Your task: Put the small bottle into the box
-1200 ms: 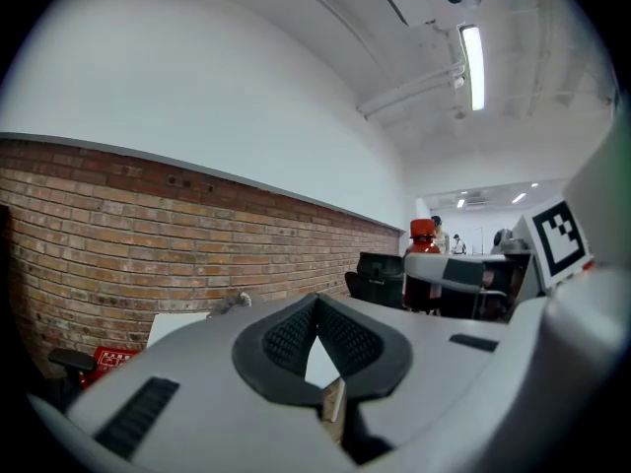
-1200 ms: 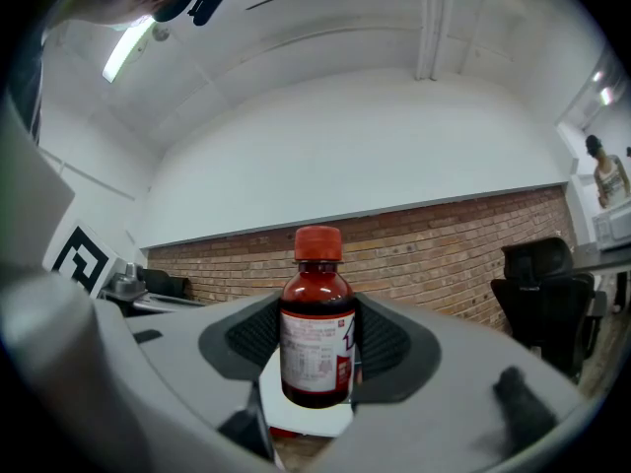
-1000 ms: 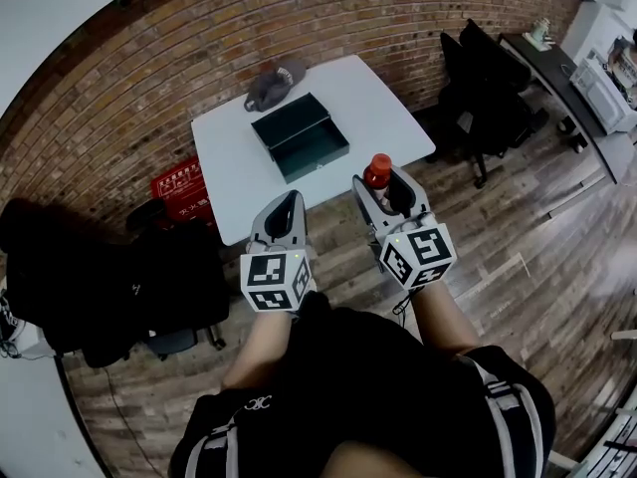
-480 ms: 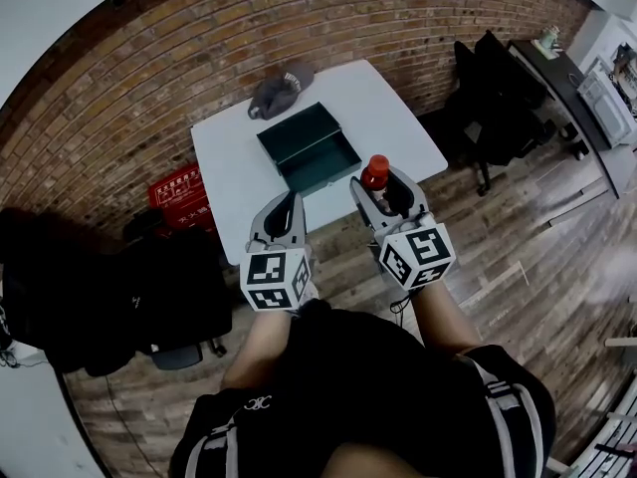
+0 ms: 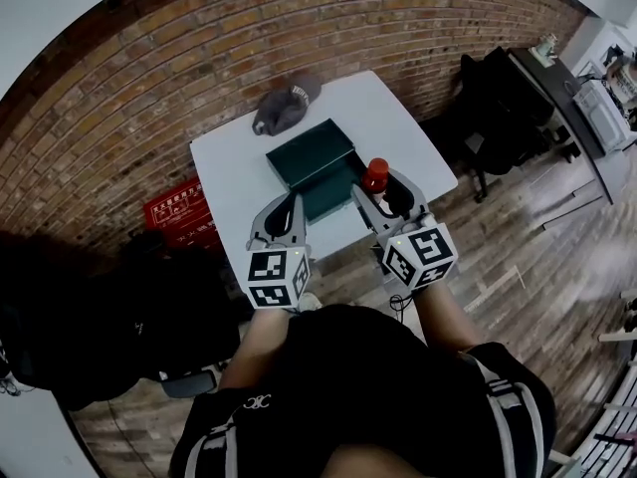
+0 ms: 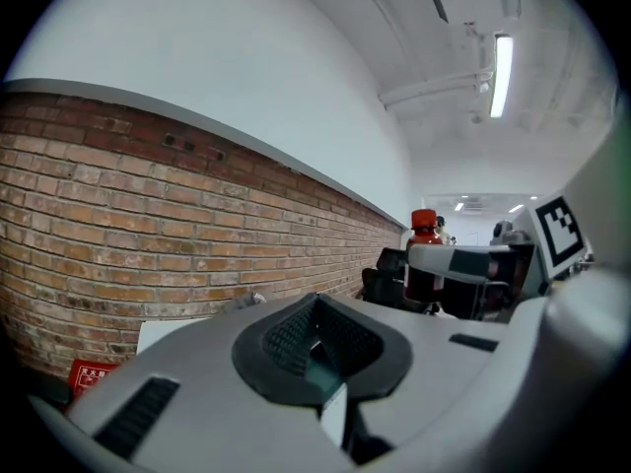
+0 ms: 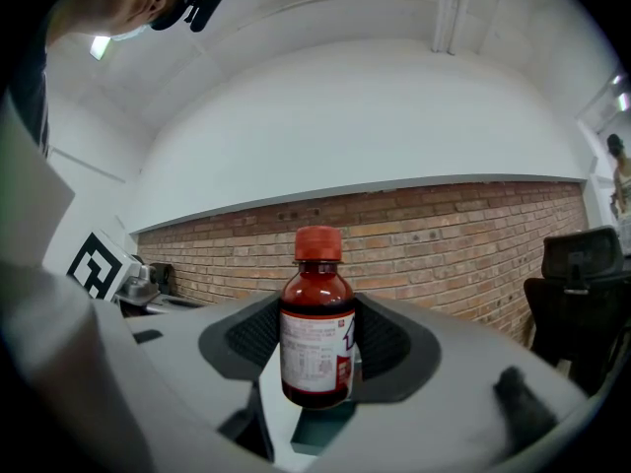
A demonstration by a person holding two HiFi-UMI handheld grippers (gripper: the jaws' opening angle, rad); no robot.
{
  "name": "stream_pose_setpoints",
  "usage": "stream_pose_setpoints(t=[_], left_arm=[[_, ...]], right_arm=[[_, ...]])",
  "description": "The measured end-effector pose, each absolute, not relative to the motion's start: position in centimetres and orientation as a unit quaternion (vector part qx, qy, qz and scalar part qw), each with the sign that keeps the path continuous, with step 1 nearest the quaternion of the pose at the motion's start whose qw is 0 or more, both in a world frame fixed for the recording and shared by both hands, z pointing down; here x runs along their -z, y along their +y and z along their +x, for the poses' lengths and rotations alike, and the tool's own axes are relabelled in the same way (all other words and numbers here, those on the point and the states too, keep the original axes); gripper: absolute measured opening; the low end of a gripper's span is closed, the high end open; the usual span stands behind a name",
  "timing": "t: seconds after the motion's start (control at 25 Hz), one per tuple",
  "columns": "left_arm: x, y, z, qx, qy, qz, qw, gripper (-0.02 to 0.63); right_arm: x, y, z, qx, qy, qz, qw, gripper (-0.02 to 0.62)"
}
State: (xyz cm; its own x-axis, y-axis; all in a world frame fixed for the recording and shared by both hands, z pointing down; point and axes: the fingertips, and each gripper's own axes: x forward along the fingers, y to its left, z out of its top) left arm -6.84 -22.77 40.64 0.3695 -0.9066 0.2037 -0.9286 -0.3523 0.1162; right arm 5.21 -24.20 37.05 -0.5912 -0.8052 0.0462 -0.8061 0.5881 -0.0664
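Editor: Bottle whereabouts, please. Is it sitting in the box?

Photographer: No. The small bottle (image 7: 317,338) is standing upright between the pads of the right gripper (image 5: 381,187), which is clamping its dark body from both sides. Its red cap is pointing up and its label is facing the gripper's camera. Seen from the head view, it is hanging in the air at the near right corner of the dark green box (image 5: 304,150), not resting inside.

Editor: What is the other claw doing?

Photographer: The left gripper (image 6: 315,302) is hovering alongside, its jaws closed together on nothing. The box is lying open on the white table (image 5: 224,182), with a grey cap (image 5: 286,105) sitting just beyond it. A brick wall (image 5: 119,98) is running behind, and a red crate (image 5: 179,207) is standing on the floor beside the table.
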Motion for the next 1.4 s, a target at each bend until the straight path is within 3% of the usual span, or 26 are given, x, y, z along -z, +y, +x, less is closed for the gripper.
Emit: stream_pose_setpoints(t=[0.4,1.4], left_arm=[[-43.9,-25.6,-12.5,-0.061,-0.553,0.820,0.132,0.006],[-47.1,-27.7,-13.1,-0.060,-0.559,0.813,0.154,0.006]], right_arm=[[-41.3,-27.8,1.3,-0.049,-0.886,0.455,0.074,0.221],[-55.9,-33.3,-2.7,0.011,-0.888,0.333,0.318,0.220]])
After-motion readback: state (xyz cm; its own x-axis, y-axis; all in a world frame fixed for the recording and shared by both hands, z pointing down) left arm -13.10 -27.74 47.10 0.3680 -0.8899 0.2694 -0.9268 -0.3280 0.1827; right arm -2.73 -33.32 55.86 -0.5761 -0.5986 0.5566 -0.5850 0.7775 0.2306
